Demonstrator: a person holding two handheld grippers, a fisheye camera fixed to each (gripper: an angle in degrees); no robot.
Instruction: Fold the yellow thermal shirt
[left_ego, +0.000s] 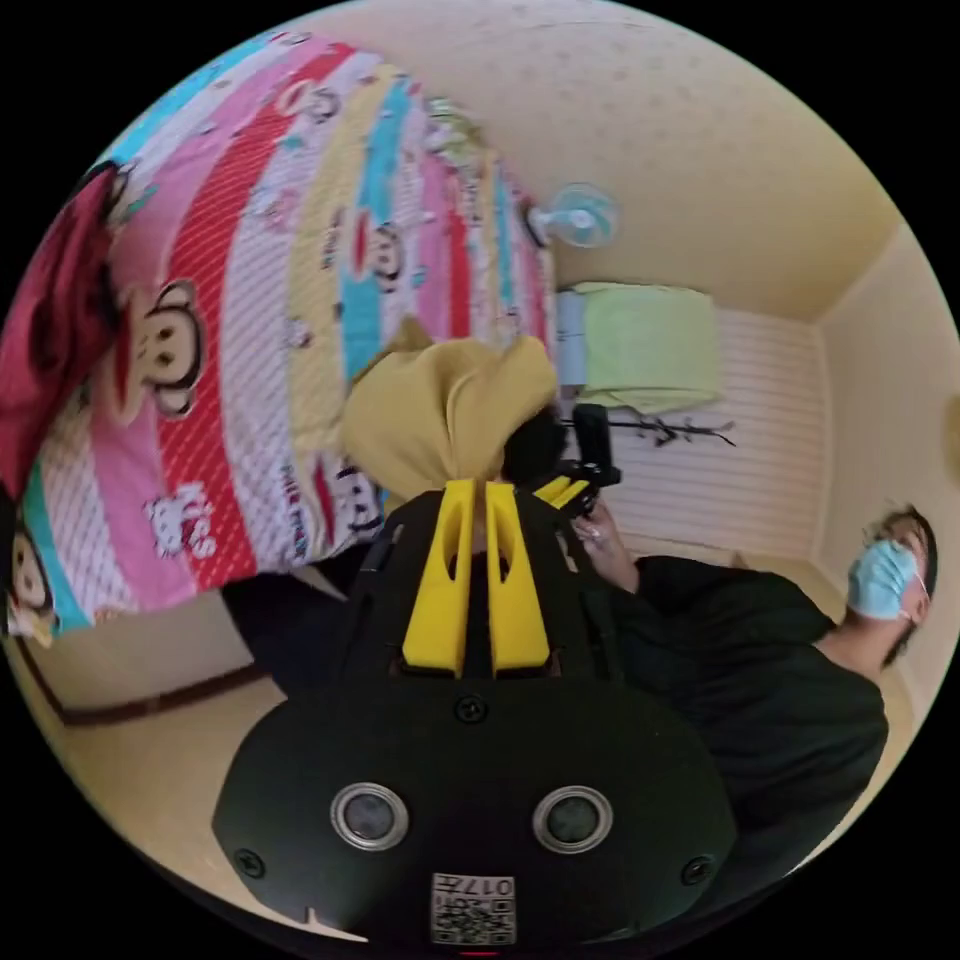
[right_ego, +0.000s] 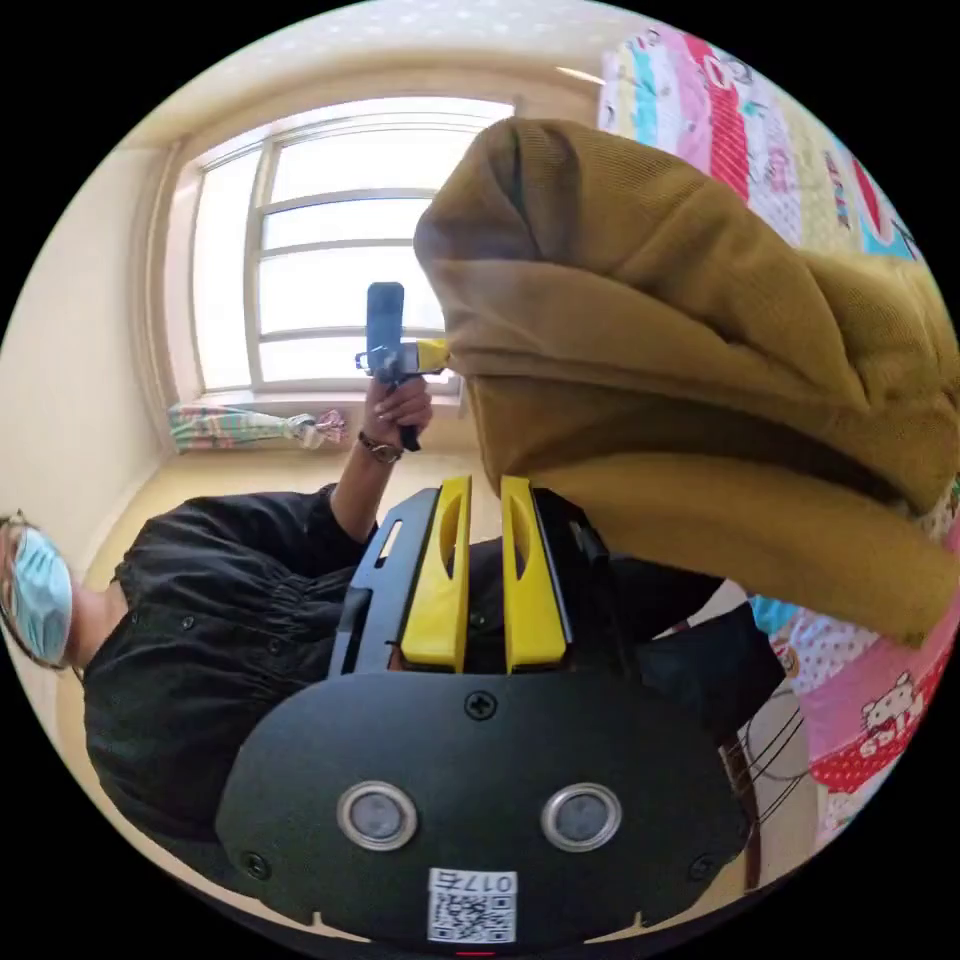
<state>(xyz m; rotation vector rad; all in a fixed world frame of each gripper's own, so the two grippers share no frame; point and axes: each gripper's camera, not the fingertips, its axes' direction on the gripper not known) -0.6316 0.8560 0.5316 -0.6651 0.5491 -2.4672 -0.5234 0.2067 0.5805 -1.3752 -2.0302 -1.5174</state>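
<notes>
Both grippers, the left gripper (left_ego: 480, 492) and the right gripper (right_ego: 484, 488), have their yellow jaws closed on the mustard-yellow ribbed thermal shirt (right_ego: 700, 360), which hangs in the air between them, above the striped cartoon-print bedspread (left_ego: 250, 330). I think the hands should move apart to stretch the cloth flat before laying it down.

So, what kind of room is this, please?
Most likely a bedroom at home. A cartoon-print bedspread covers a bed, a large window lights the room, and a small fan is mounted on the wall.
</notes>
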